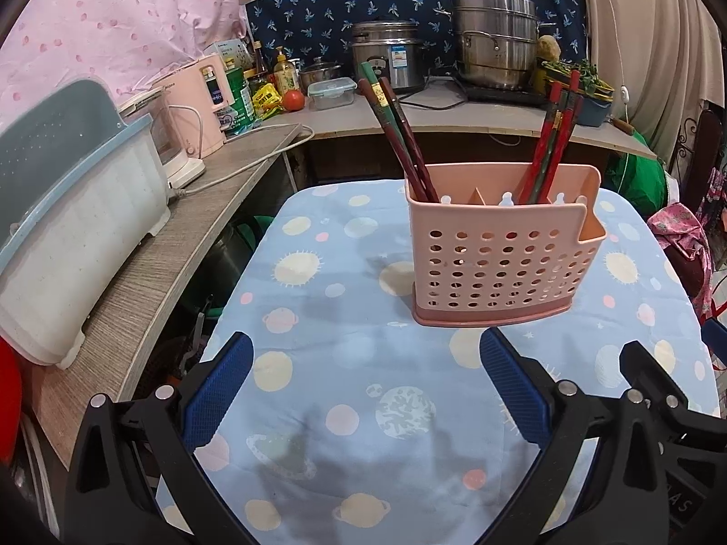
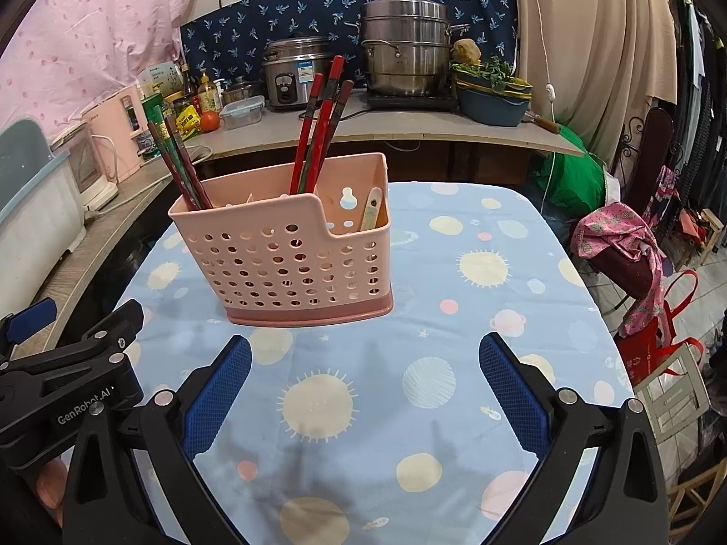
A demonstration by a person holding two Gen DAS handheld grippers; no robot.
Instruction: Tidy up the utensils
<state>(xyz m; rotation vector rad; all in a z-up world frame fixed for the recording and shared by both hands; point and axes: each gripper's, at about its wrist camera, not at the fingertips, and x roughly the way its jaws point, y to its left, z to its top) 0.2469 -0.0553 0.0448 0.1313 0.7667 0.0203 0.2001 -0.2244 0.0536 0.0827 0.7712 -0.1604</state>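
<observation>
Standing ahead of both tools, apart: pink utensil caddy (image 1: 502, 250) holding chopsticks (image 2: 318, 131); left tool (image 1: 365, 390), right tool (image 2: 363, 390) released.

Planet-print blue tablecloth (image 1: 318, 299) fills the middle. Top of the frame is a crowded counter — steel steamer pot (image 1: 495, 36), rice cooker (image 1: 390, 56), a tomato (image 1: 294, 100). Far left — white-and-blue dish rack (image 1: 68, 227) beside a pink appliance (image 1: 200, 104).

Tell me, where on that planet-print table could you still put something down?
Bare cloth spreads between the pink holder and both open grippers, left gripper and right gripper, and right of the holder to the table edge. The back counter is crowded with pots.
</observation>
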